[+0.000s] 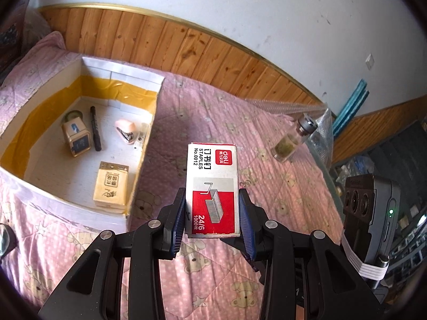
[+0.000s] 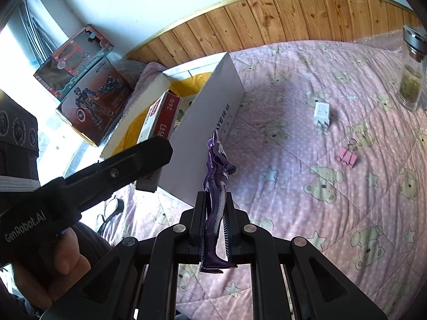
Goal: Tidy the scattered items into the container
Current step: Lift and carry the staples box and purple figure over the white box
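**Two things held up, ready to go in the box**

The left gripper (image 1: 212, 213) is squeezing a staples box (image 1: 212, 186) from both sides. It grips the low end, so the box sticks out in front, up off the pink quilt (image 1: 267, 160). I think it is held high like this so it can go over the wall of the white cardboard box (image 1: 145, 144), which is just to its left.

The right gripper (image 2: 214, 224) is clamped on a purple toy figure (image 2: 216, 186) by its legs. The head points away, and the feet hang down behind the jaws. It is near the outside wall of the cardboard box.

Inside the cardboard box lie a padlock (image 1: 76, 137), a black pen (image 1: 95, 129), a small pink stapler (image 1: 126, 130) and a little tan packet (image 1: 111, 186). They are spread apart on the floor, so there is room for more.

Not yet tidied, out on the quilt: a white charger (image 2: 322, 112), a pink binder clip (image 2: 347, 154) and a glass jar (image 2: 412, 72) with something greenish inside; I can't tell what.
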Demonstrator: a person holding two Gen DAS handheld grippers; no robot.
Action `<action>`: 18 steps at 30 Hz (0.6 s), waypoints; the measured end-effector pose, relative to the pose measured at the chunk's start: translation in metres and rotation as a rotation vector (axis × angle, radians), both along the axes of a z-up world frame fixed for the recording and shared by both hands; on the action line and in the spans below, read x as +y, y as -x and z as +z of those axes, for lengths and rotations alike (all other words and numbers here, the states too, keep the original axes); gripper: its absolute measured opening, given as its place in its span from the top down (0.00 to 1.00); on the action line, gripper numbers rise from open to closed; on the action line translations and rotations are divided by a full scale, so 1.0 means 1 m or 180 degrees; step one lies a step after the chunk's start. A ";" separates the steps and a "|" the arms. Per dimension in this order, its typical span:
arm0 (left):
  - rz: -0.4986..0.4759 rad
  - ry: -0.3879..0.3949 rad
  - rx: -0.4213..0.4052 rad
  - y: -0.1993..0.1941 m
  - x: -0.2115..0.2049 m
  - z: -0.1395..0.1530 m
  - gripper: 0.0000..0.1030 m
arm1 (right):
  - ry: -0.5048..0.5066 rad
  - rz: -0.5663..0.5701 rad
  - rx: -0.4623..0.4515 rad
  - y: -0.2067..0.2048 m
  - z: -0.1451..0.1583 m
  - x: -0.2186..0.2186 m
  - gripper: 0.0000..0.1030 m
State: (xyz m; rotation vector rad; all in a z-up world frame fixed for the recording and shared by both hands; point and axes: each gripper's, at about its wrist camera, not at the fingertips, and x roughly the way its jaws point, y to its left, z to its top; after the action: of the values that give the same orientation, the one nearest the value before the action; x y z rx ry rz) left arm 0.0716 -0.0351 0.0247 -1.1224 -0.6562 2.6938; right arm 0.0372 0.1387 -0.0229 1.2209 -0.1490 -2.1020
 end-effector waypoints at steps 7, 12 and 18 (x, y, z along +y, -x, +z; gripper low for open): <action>0.0103 -0.0079 0.0081 -0.004 -0.021 0.009 0.63 | 0.0060 0.0040 0.0041 0.004 0.013 -0.010 0.88; 0.0209 -0.0121 0.0122 -0.007 -0.040 0.014 0.63 | 0.0087 0.0073 0.0087 0.007 0.022 -0.021 0.88; 0.0333 -0.0205 0.0146 -0.009 -0.064 0.015 0.63 | 0.0111 0.0125 0.0131 0.011 0.030 -0.035 0.88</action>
State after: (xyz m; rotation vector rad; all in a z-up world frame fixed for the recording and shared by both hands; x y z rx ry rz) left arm 0.0803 -0.0986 0.0401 -1.0354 -0.8094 2.7538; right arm 0.0261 0.1040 0.0076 1.1505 -0.1413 -2.0806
